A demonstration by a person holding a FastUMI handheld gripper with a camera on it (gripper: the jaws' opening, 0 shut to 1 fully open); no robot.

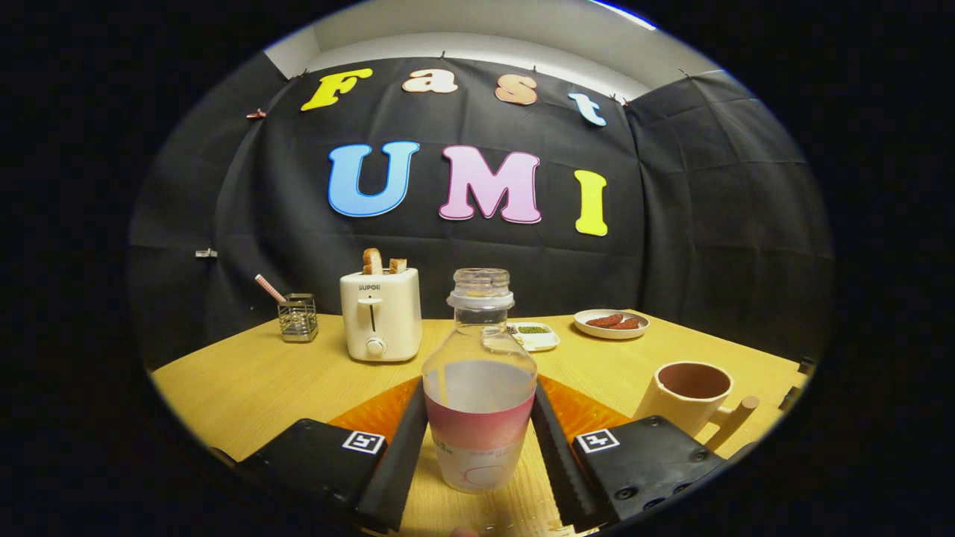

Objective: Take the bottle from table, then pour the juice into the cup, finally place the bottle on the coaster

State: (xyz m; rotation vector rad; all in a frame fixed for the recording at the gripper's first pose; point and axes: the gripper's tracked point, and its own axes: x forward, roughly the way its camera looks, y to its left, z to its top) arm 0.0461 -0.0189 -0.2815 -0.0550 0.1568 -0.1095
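A clear, uncapped bottle [479, 373] with a pink label stands upright between my fingers, pale liquid filling it to about mid-height. My gripper [478, 394] is shut on the bottle, with both fingers pressed against its sides at label height. I cannot tell whether its base rests on the table or hangs just above it. An orange coaster [377, 412] lies flat just behind the bottle and shows on both sides of it. A beige cup [690, 394] with a brown inside and a wooden handle stands to the right of my right finger.
Beyond the bottle on the wooden table [246, 380] stand a cream toaster [380, 315] with toast in it, a wire holder [298, 318] with a striped straw, a small white dish [534, 335] and a plate of sausages [612, 323].
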